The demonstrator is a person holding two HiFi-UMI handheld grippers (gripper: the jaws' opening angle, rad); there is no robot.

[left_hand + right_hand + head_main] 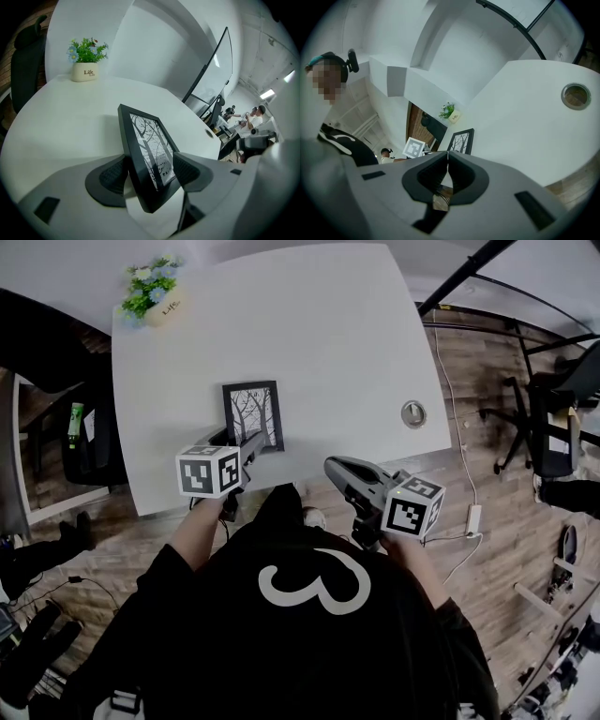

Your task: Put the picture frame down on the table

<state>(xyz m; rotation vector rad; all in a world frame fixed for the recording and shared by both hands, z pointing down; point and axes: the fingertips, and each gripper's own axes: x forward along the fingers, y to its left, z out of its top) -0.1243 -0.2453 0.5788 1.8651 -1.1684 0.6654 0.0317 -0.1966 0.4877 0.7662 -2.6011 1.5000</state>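
jaws first: left gripper [152, 171] is pinching the frame [149, 150] near its bottom edge, one pad on the glass side and one on the back. right gripper [448, 157] has its jaws pressed together on nothing. in the head view it hangs by the near edge of the table [328, 334], around 4 o'clock from the frame.

frame's over the near part of the table, roughly 6 o'clock from the middle. the plant [155, 298] is way off at the 10 o'clock corner, and the cable hole [413, 412] is at 3 o'clock from the frame, well apart. it's tilted, with the tree picture facing up in the head view. can't tell if its bottom corner is touching the table or just above it.

my take: this looks like the lowering part, pretty far along. i'd bring it down slow until the whole bottom edge is on the table, not just one corner. if it's meant to lie flat, tip it back gently so it doesn't slap. spread the jaws only once the table is taking the weight. then pull the gripper straight back toward 6 o'clock so a pad doesn't drag the frame. plenty of bare table around it, so the main risk i see is it sliding off the near edge.
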